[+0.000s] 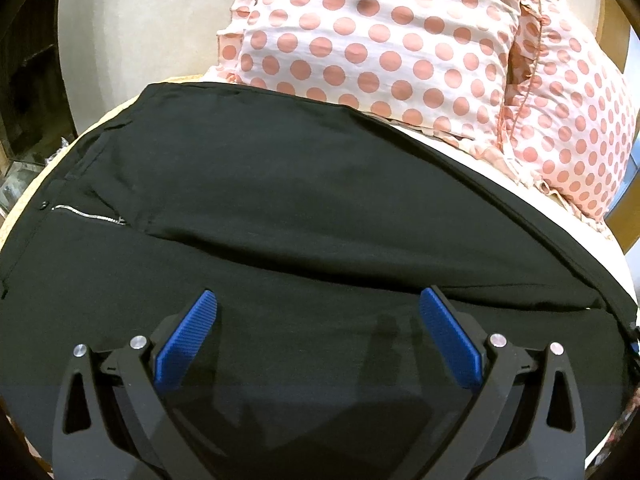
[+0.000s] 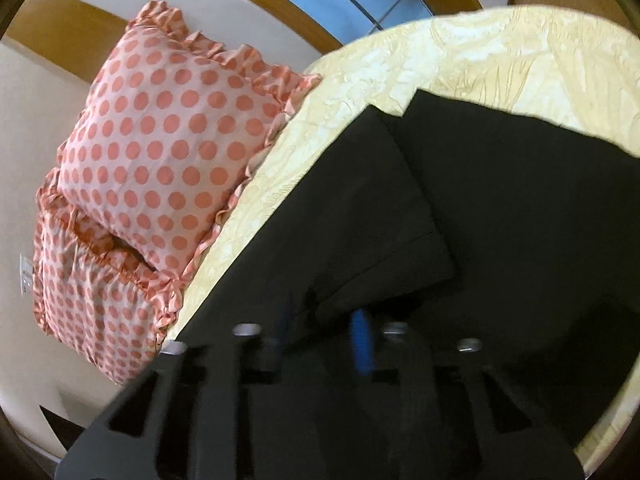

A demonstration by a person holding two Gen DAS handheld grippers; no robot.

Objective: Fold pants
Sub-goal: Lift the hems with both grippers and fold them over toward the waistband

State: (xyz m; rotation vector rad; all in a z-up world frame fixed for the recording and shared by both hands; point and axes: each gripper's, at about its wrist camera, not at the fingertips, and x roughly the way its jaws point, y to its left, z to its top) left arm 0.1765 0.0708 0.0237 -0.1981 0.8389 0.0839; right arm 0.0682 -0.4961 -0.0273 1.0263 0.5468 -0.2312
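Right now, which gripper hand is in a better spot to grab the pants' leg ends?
Probably the right gripper: the black pants' leg ends lie just ahead of it. The left gripper hangs wide open over the zipper end.

We see warm, even indoor light; both fisheye views bend at dark rims. Right wrist view is motion-blurred, smearing the fingers; left is sharp.

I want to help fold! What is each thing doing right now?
Pants: spread flat on the bed, zipper showing, not folded across yet.
Pant legs: lying side by side, ends on the bedspread.
Left tool: open, over the pants, holding nothing.
Right tool: blurry, low over the pants; cannot tell if it grips.
Pillows: two, dotted, stacked at the bed's edge.
Bedspread: laid out under the pants.
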